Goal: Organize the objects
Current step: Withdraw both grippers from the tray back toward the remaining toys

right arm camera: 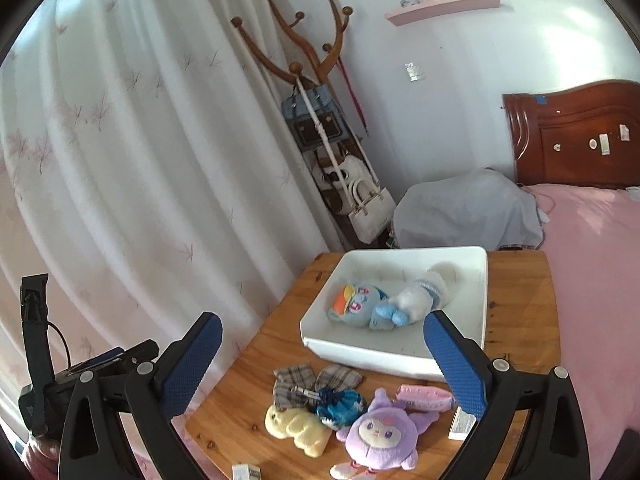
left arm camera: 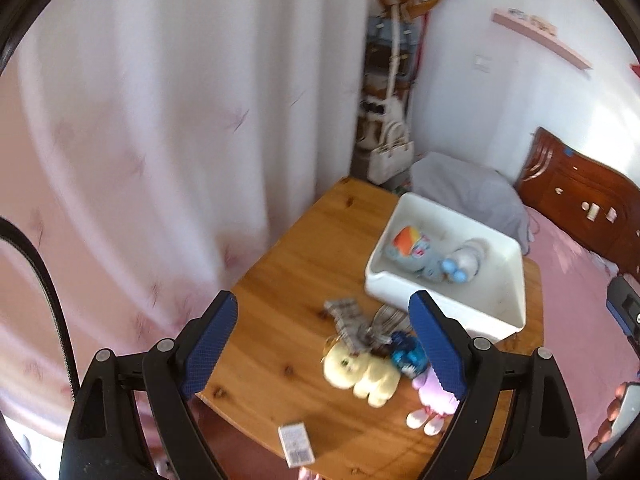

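A white tray (right arm camera: pixel 476 292) stands at the far side of a wooden table (right arm camera: pixel 256 364); it also shows in the left wrist view (left arm camera: pixel 424 292). In it lie a blue plush (right arm camera: pixel 356 306) and a white-and-blue plush (right arm camera: pixel 420 294). In front of the tray lie a plaid bow (right arm camera: pixel 308 384), a blue scrunchie (right arm camera: pixel 340 404), a yellow plush (right arm camera: pixel 298 430), a purple plush (right arm camera: pixel 380 438) and a pink packet (right arm camera: pixel 424 394). My left gripper (left arm camera: pixel 328 352) and right gripper (right arm camera: pixel 324 364) are open and empty, above the table's near side.
Small boxes lie at the near edge (left arm camera: pixel 296 444) and at the right (right arm camera: pixel 462 424). A curtain (right arm camera: pixel 160 160) hangs at the left. A coat rack with bags (right arm camera: pixel 332 128) stands behind the table. A pink bed (right arm camera: pixel 592 280) is at the right.
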`<act>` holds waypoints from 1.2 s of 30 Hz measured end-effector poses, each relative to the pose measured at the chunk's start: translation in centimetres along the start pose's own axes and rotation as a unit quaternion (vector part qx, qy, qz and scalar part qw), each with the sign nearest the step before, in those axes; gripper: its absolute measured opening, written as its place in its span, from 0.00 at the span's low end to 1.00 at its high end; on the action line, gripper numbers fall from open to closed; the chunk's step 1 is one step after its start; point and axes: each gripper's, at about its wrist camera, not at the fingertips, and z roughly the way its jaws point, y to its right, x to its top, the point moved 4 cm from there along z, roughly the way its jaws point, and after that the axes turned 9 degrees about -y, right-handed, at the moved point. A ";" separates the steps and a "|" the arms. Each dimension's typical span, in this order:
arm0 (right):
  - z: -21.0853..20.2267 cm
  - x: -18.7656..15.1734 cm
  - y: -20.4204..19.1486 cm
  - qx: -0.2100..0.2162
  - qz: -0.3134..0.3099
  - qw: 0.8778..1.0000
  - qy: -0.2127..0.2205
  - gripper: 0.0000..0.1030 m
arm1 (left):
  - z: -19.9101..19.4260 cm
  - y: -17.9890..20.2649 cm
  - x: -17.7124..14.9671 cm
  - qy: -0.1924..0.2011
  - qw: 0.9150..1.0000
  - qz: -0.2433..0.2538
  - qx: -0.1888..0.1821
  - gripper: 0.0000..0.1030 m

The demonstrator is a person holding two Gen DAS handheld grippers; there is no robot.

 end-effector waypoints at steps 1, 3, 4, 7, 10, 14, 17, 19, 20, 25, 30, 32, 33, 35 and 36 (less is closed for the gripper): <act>0.2 -0.3 -0.2 0.000 -0.003 1.000 -0.006 0.98 | 0.2 -0.5 -0.5 -0.005 1.000 -0.009 0.003 0.87; 0.6 -0.9 -0.4 0.001 -0.005 1.000 -0.020 0.98 | 0.6 -1.4 -1.4 -0.017 0.999 -0.028 0.009 0.87; 0.7 -1.1 -0.5 0.002 -0.004 1.000 -0.026 0.98 | 0.9 -1.8 -1.8 -0.023 0.999 -0.034 0.012 0.87; 1.4 -2.0 -0.5 0.009 0.002 0.999 -0.045 0.98 | 1.8 -2.6 -3.0 -0.044 0.998 -0.050 0.014 0.87; 2.3 -2.8 -0.4 0.012 0.010 0.997 -0.070 0.98 | 2.9 -3.2 -4.1 -0.070 0.996 -0.057 0.017 0.87; 3.5 -3.9 0.2 0.015 0.030 0.994 -0.103 0.98 | 4.8 -3.7 -6.0 -0.110 0.991 -0.078 0.006 0.87; 4.6 -4.6 0.8 0.012 0.049 0.990 -0.129 0.98 | 6.1 -3.8 -7.2 -0.140 0.986 -0.089 -0.001 0.87; 5.4 -5.1 1.3 0.009 0.063 0.987 -0.147 0.98 | 6.8 -3.8 -7.8 -0.157 0.983 -0.094 -0.004 0.87; 5.7 -5.3 1.5 0.007 0.069 0.986 -0.154 0.98 | 7.2 -3.7 -8.1 -0.166 0.981 -0.097 -0.007 0.87; 8.0 -6.9 2.9 -0.013 0.104 0.975 -0.196 0.98 | 9.5 -3.8 -10.1 -0.215 0.969 -0.121 -0.017 0.87; 10.2 -8.7 4.5 -0.028 0.144 0.960 -0.240 0.98 | 11.4 -3.9 -11.4 -0.254 0.958 -0.130 -0.025 0.87; 10.9 -9.4 5.2 -0.033 0.161 0.952 -0.256 0.98 | 12.1 -4.0 -11.9 -0.268 0.953 -0.136 -0.031 0.87; 11.4 -9.9 5.7 -0.034 0.176 0.946 -0.269 0.98 | 12.6 -4.1 -12.2 -0.278 0.950 -0.140 -0.033 0.87; 12.0 -10.5 6.4 -0.038 0.196 0.937 -0.286 0.98 | 13.2 -4.2 -12.5 -0.291 0.945 -0.145 -0.037 0.87; 12.3 -10.7 6.6 -0.041 0.201 0.934 -0.292 0.98 | 13.6 -4.3 -12.8 -0.300 0.941 -0.151 -0.039 0.87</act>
